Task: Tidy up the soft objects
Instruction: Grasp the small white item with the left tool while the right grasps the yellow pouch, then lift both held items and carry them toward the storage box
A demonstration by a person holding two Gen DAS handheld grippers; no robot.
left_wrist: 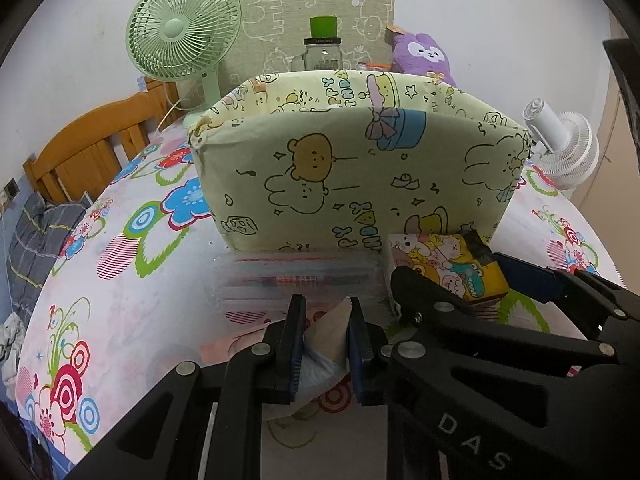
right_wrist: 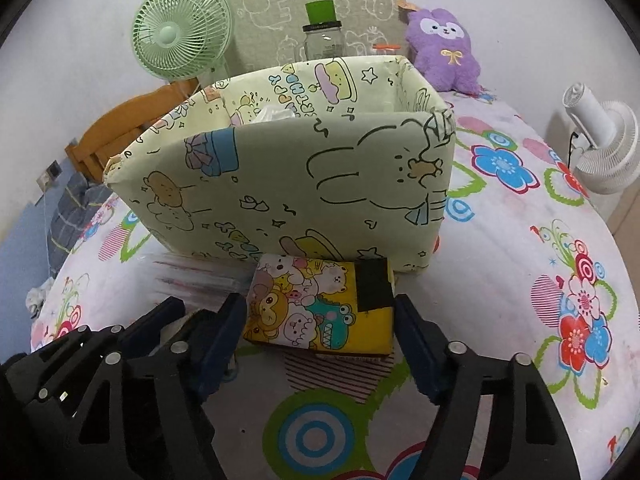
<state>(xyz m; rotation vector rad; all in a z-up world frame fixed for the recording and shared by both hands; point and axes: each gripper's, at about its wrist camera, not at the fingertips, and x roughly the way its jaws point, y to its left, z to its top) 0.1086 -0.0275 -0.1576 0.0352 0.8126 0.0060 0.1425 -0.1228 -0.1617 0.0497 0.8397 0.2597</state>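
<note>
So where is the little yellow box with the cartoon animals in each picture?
Left wrist view: the yellow cartoon box is at lower right, beside the right gripper.
Right wrist view: the box is at lower centre, between that gripper's fingers.
Shared landmark: the pale green cartoon bin stands just behind it.

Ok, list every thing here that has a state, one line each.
left gripper: shut on a white tissue pack.
right gripper: open, fingers either side of the cartoon tissue pack, pads not pressing.
cartoon tissue pack: lying flat on the bedsheet.
fabric bin: upright, open-topped.
green fan: upright.
glass jar: lidded.
</note>
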